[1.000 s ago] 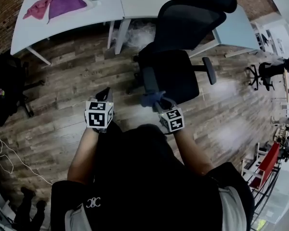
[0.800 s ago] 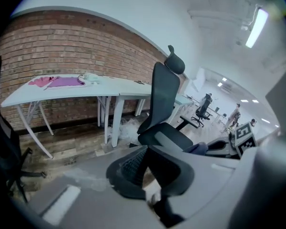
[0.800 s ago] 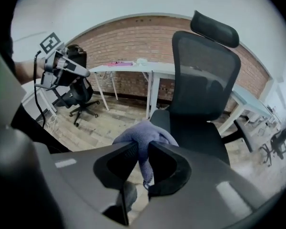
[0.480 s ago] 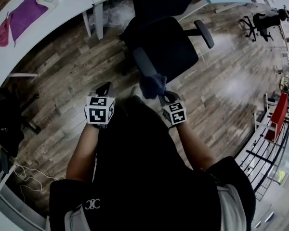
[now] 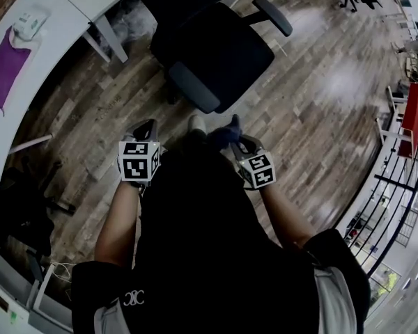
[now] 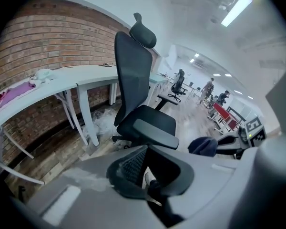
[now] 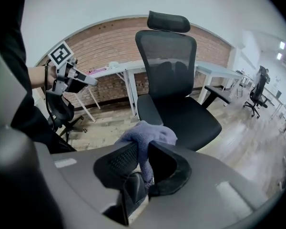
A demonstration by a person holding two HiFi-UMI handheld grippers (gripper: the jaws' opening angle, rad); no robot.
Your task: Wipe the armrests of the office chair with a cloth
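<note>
Bare wood floor (image 5: 320, 110) spreads wide on the chair's far side, while a white desk (image 5: 52, 9) closes in behind its back. The chair (image 5: 223, 47) stands just ahead of both grippers, one armrest (image 5: 191, 89) nearest them and the other (image 5: 273, 16) across the seat. The left gripper (image 5: 147, 129) is empty, its fingers slightly apart. The right gripper (image 5: 238, 142) pinches the cloth (image 5: 223, 135) just short of the near armrest, clear of its edge.

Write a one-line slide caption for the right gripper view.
Right gripper shut on a blue cloth, facing a black office chair before white desks and a brick wall; left gripper at left.
</note>
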